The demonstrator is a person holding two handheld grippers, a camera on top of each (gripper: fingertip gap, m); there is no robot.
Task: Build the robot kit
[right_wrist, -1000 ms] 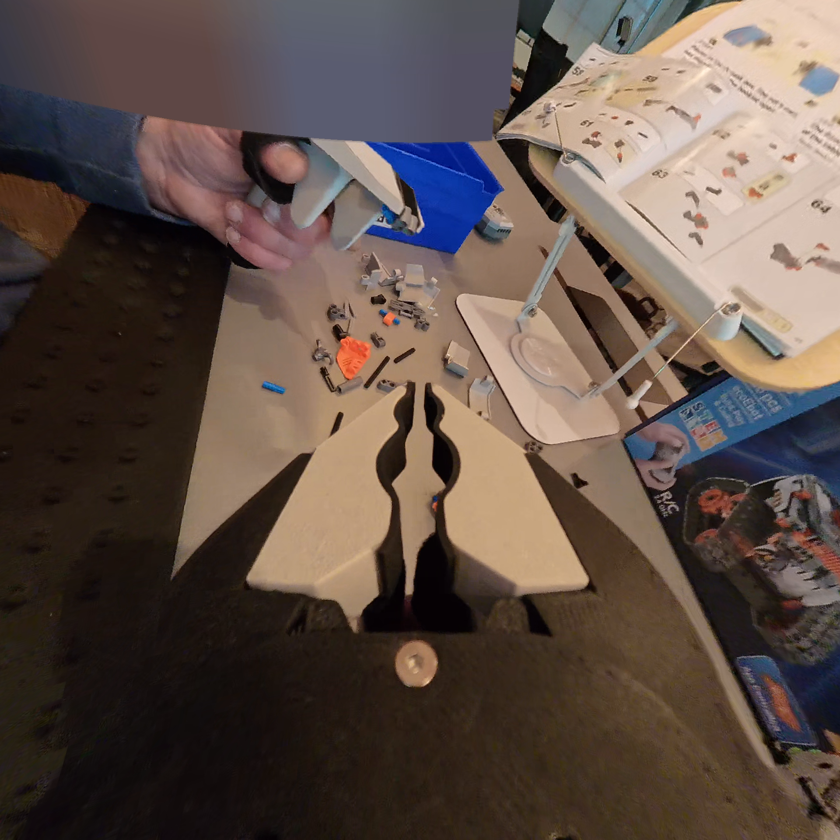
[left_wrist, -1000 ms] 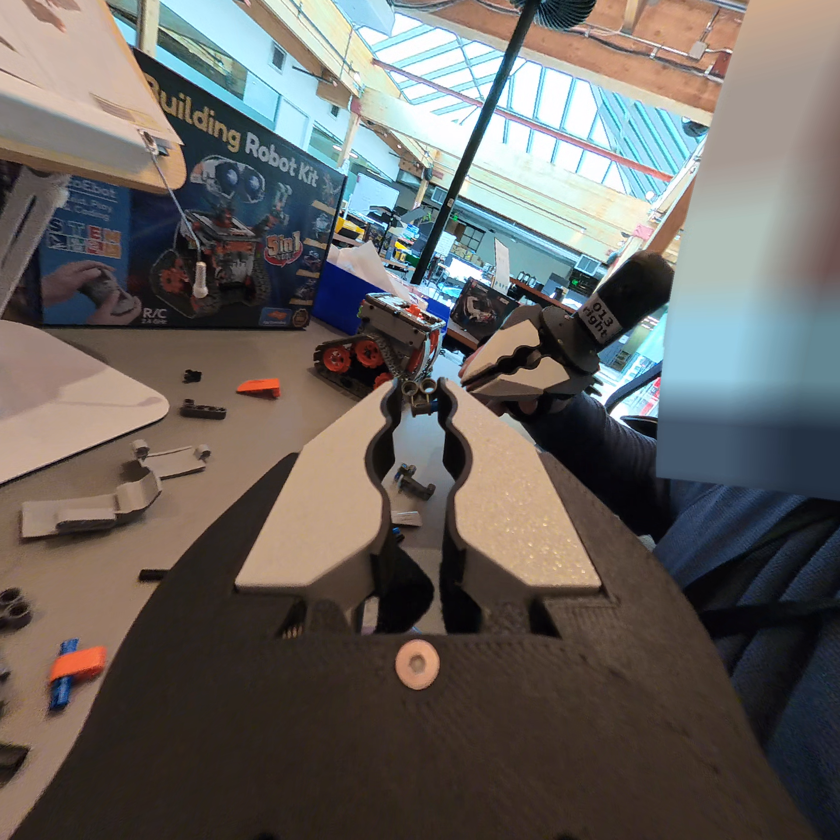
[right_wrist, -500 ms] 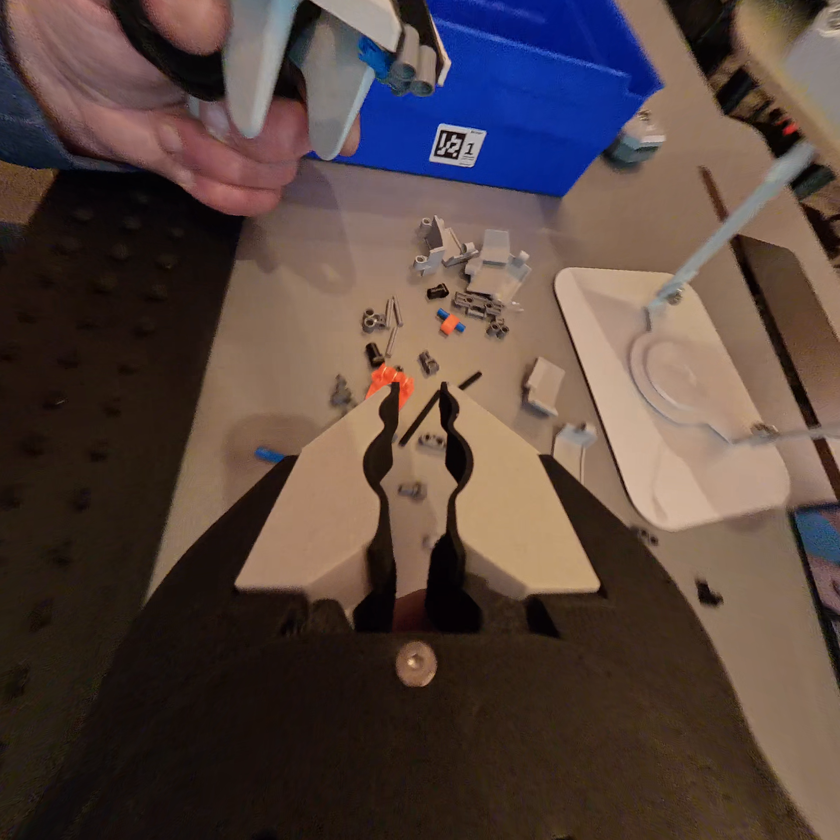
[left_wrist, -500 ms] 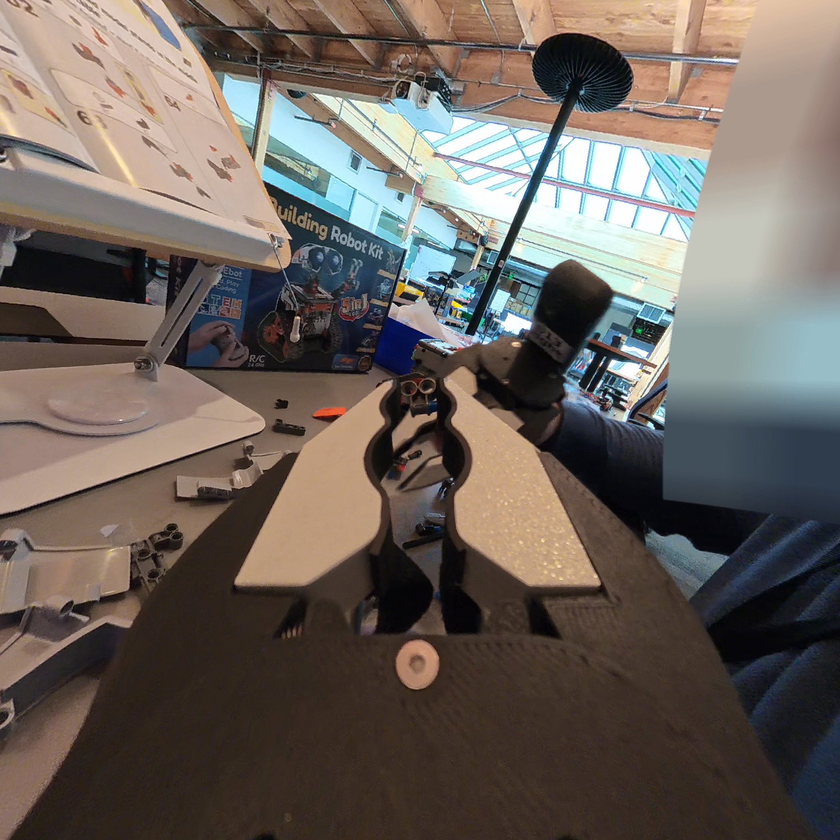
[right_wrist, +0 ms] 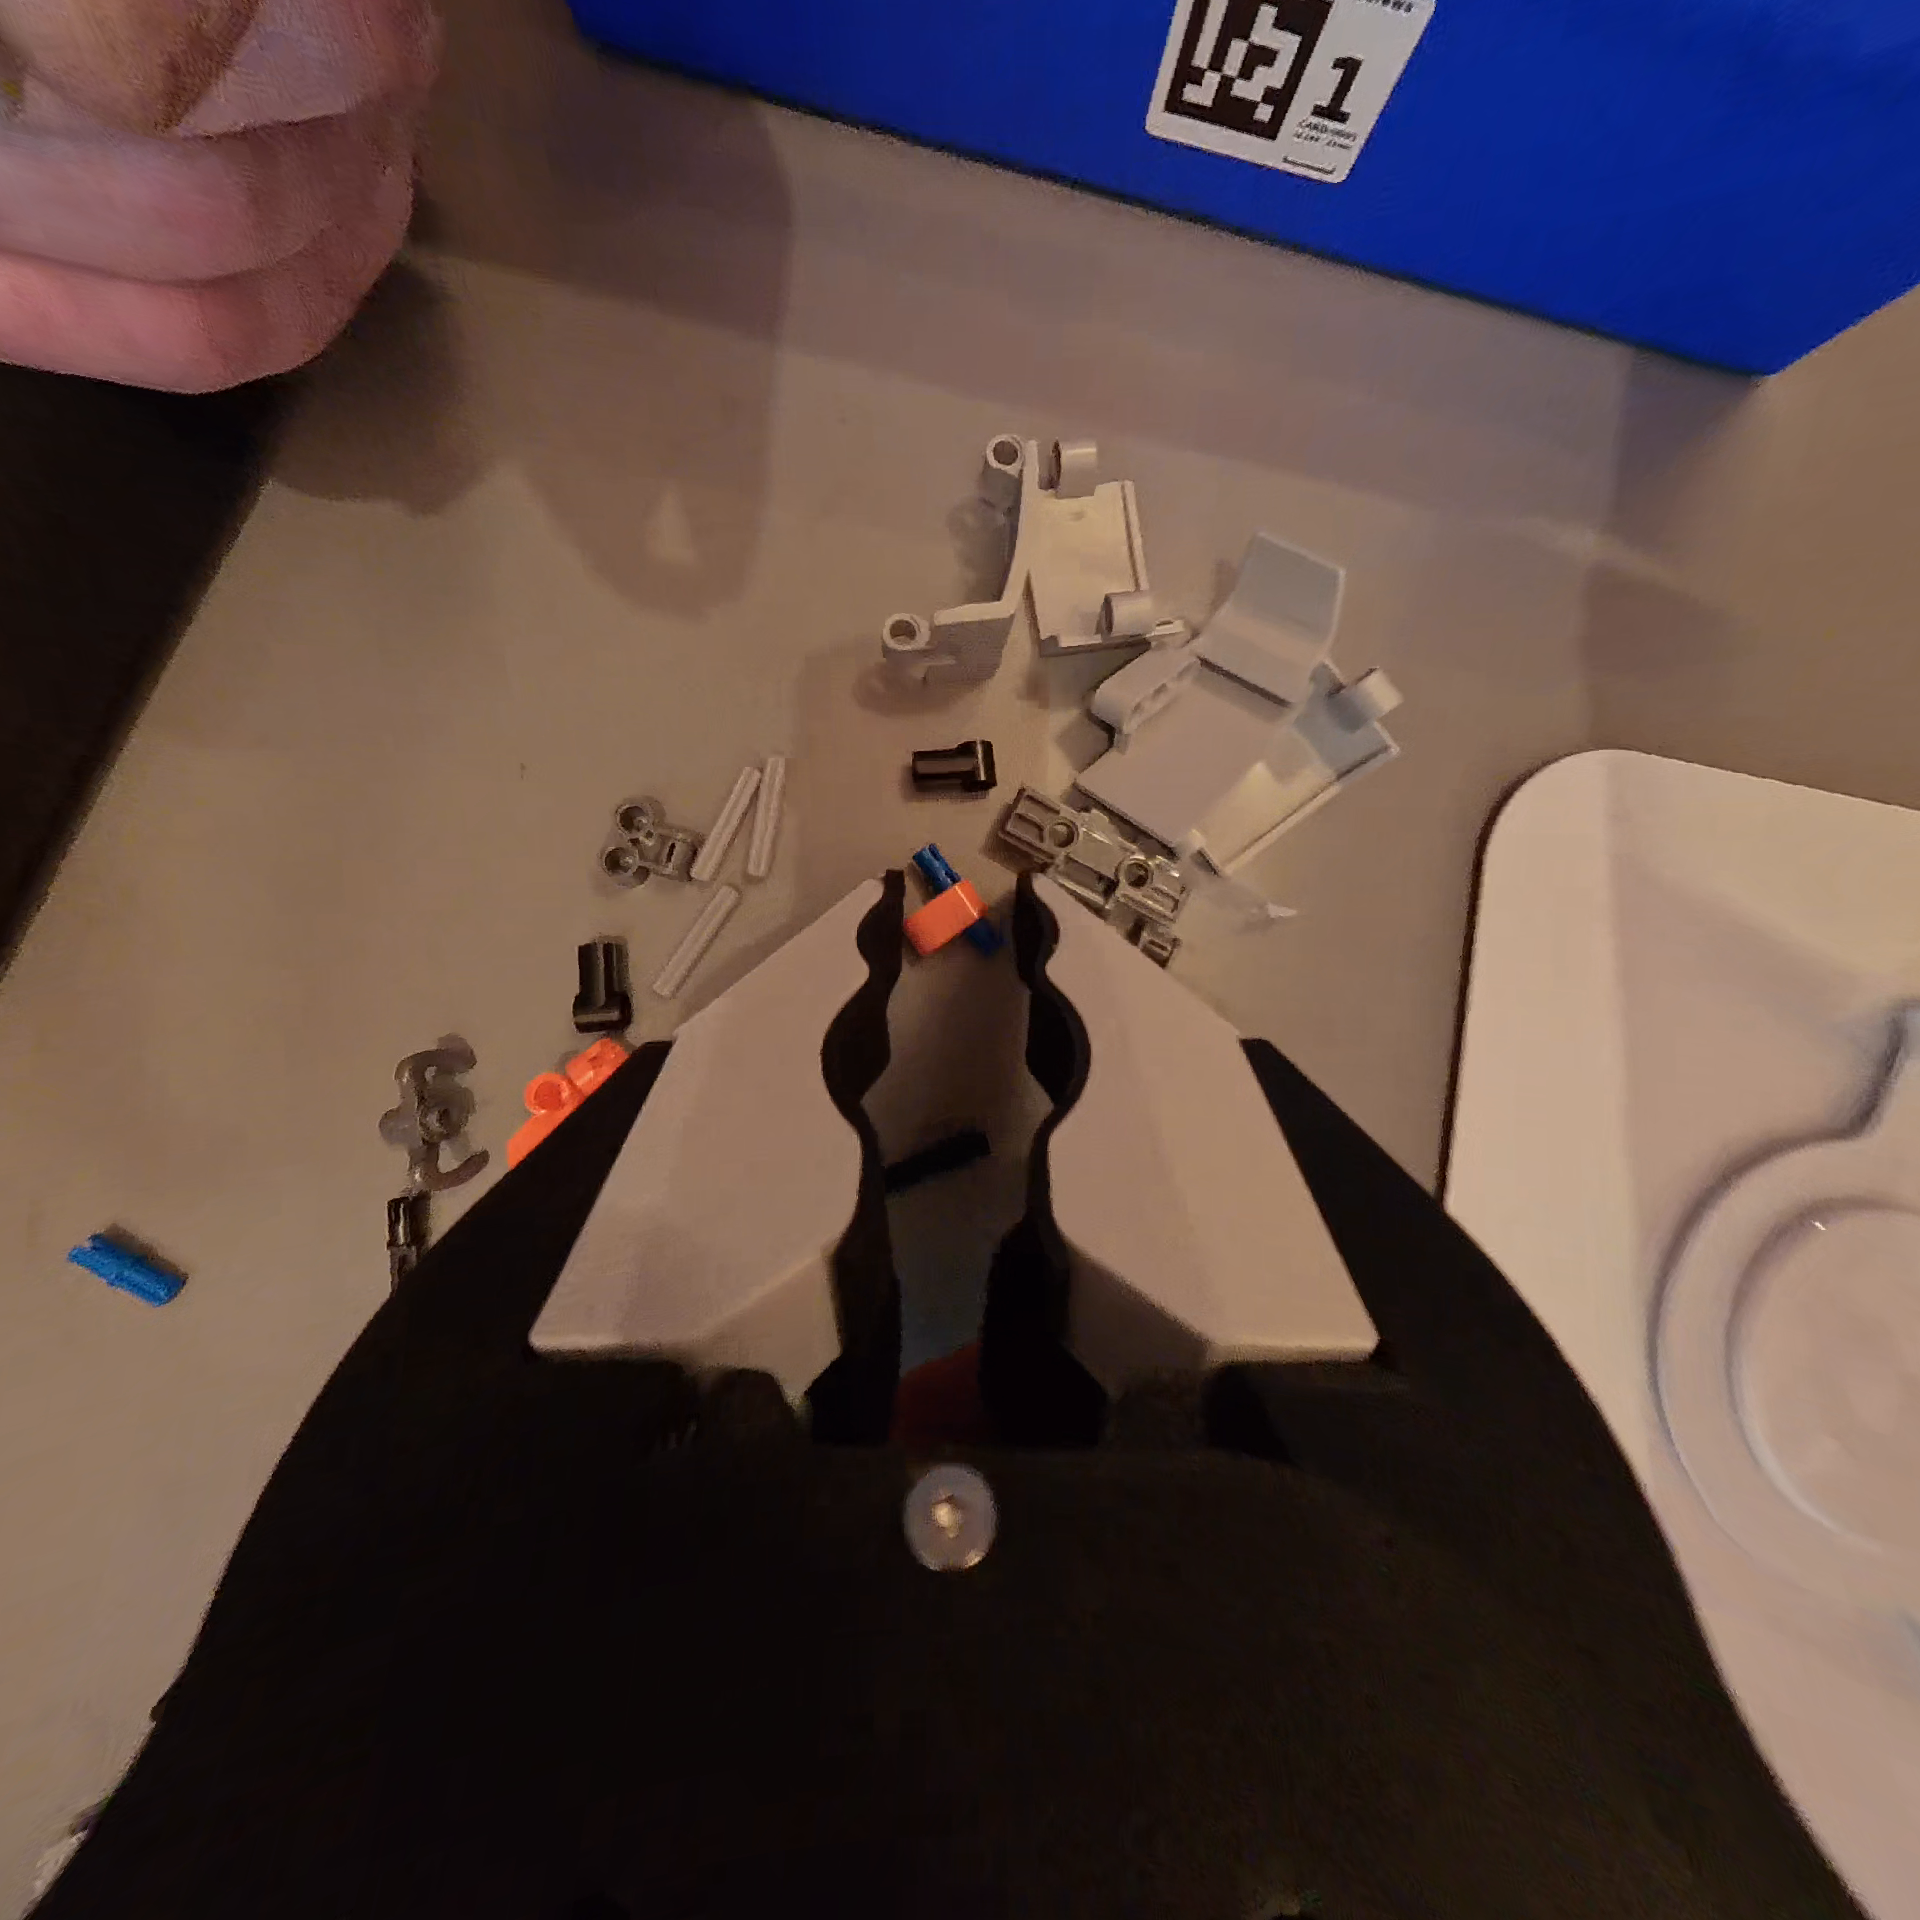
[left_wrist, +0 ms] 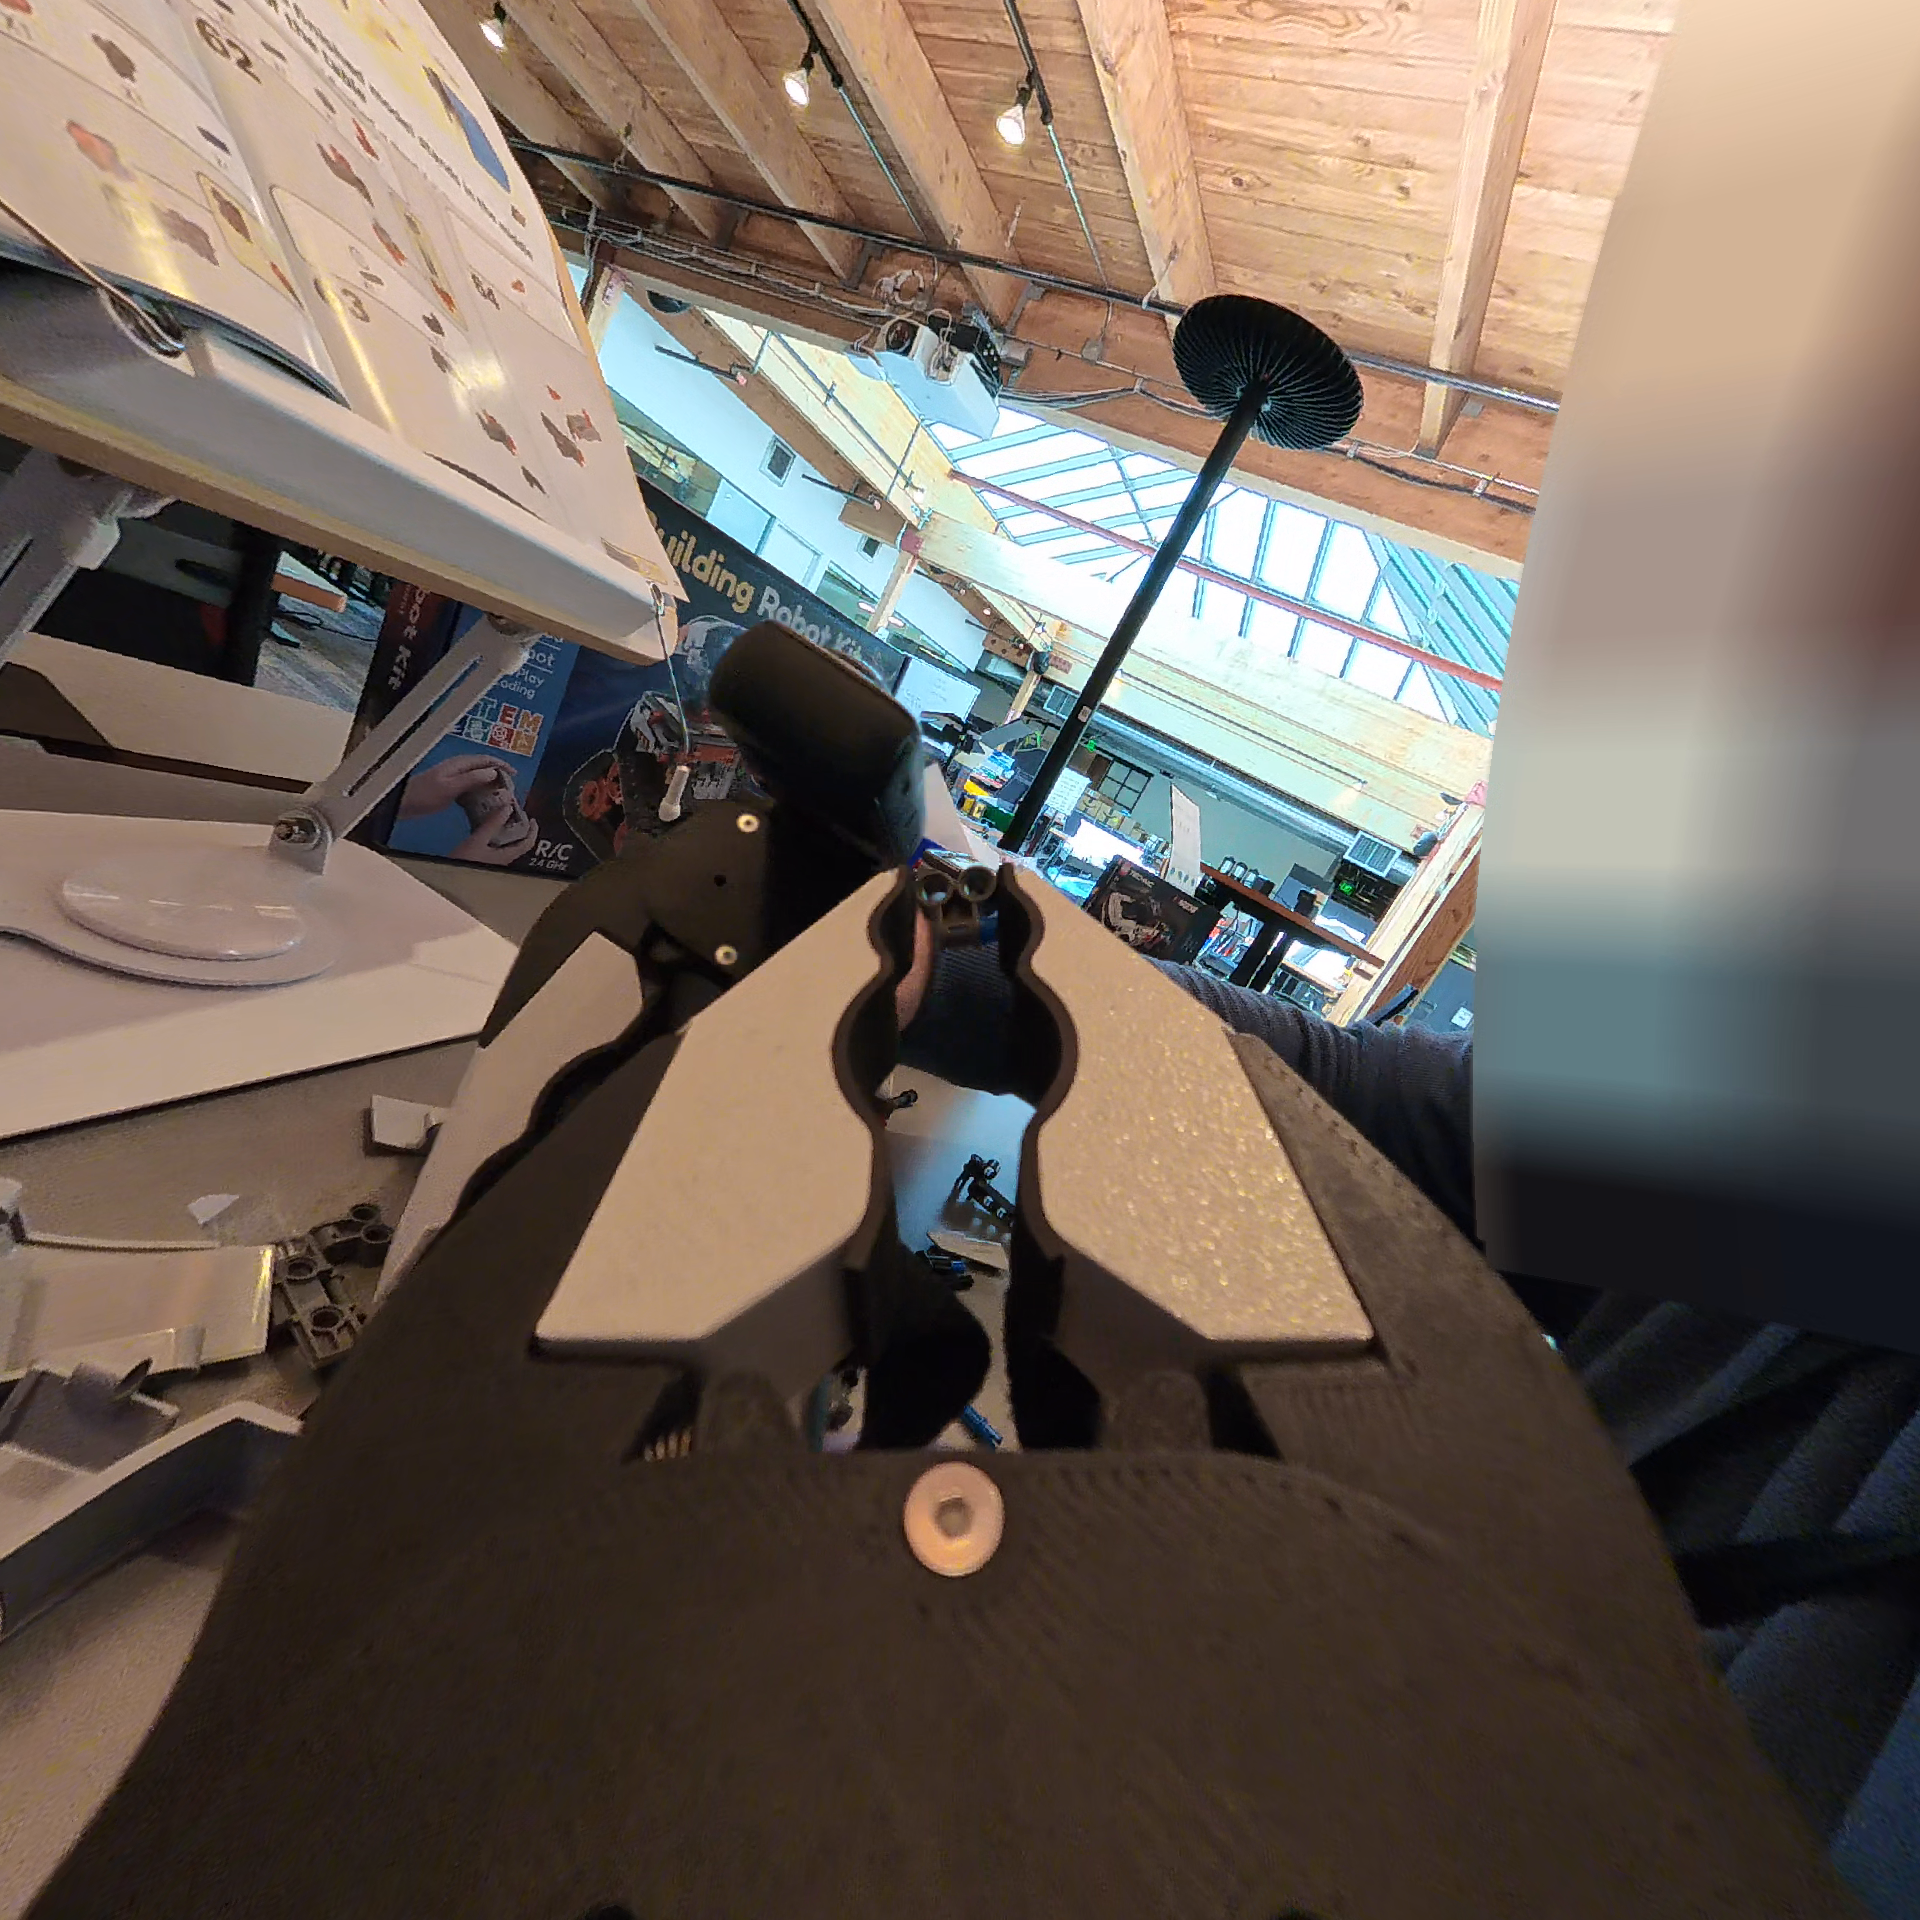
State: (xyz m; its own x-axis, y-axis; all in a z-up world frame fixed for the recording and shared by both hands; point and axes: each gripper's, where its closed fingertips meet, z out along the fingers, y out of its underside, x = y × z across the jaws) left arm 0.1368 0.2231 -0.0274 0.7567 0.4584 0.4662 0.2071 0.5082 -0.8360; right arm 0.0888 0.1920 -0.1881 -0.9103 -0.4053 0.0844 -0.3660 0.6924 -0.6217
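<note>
My left gripper (left_wrist: 954,891) is shut on a small dark grey connector piece (left_wrist: 962,906) with two round holes, held in the air above the table. My right gripper (right_wrist: 956,886) is open and low over the grey table. Its tips stand on either side of a small orange block on a blue pin (right_wrist: 943,916); I cannot tell whether they touch it. The right gripper's black body and handle (left_wrist: 810,748) show just behind my left fingertips in the left wrist view.
Light grey panels (right_wrist: 1226,717), black pins (right_wrist: 954,769), grey connectors (right_wrist: 644,842) and a loose blue pin (right_wrist: 127,1268) lie around. A blue bin (right_wrist: 935,156) stands behind, a white stand base (right_wrist: 1714,1143) to the right. A hand (right_wrist: 156,208) is at top left. An open booklet (left_wrist: 312,260) rests on the stand. The tips of one gripper are about 15 cm away from the tips of the other. The loose blue pin (right_wrist: 127,1268) is about 15 cm from my right fingertips.
My right gripper has opened and dropped down to the loose parts, closing in on the orange and blue piece. My left gripper has tilted upward, still holding the connector.
</note>
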